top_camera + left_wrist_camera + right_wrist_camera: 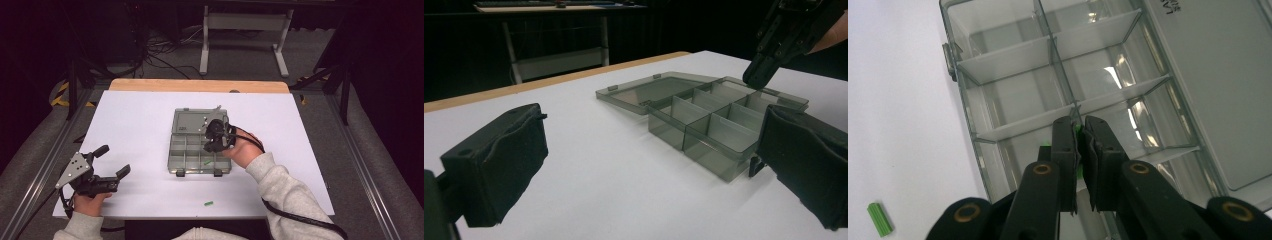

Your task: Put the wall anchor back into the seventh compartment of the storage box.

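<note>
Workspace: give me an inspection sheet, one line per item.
Surface: white table top, wooden strip along its far edge.
Job's things: clear compartment box lying open, lid flat behind it; a green piece pinched between the right gripper's fingers over the box; another green piece in a near compartment.
Clutter: one loose green piece on the table near the front edge.
Grippers: left gripper open, at the table's left corner, apart from the box; right gripper shut on the green piece.
Cables: black cable trailing along the right sleeve; tangled cables on the floor beyond the table.
Surroundings: dark room, white frame legs behind.
</note>
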Motion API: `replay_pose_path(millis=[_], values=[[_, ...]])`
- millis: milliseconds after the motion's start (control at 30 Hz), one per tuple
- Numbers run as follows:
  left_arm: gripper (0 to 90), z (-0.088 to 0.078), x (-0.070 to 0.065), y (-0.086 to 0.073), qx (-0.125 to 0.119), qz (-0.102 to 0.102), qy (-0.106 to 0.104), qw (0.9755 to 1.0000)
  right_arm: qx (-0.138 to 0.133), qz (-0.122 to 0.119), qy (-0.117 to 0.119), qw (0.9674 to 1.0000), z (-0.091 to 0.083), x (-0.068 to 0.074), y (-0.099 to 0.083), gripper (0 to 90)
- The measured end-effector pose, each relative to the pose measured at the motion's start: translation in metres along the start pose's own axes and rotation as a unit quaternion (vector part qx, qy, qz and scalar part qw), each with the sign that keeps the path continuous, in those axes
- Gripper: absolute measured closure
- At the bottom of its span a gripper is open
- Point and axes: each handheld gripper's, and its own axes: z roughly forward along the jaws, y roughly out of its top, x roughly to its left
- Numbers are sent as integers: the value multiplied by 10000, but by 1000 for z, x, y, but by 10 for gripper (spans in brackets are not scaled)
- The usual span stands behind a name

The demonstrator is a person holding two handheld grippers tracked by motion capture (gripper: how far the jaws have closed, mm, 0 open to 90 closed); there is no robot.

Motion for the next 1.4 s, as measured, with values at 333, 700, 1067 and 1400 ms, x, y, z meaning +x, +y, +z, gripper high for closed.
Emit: replay_pose_path(millis=[333, 700, 1067, 1400], values=[[6, 0, 0, 0, -14, 8, 6, 10000, 155, 50, 84, 9998, 12, 3, -5, 839], [6, 0, 0, 0, -27, 6, 6, 10000, 231, 69, 134, 9996, 23, 3, -7, 839], [6, 0, 0, 0, -29, 8, 16, 10000, 310, 73, 152, 9994, 31, 3, -8, 839], [6, 0, 0, 0, -34, 14, 13, 10000, 368, 37, 165, 9992, 35, 5, -9, 835]])
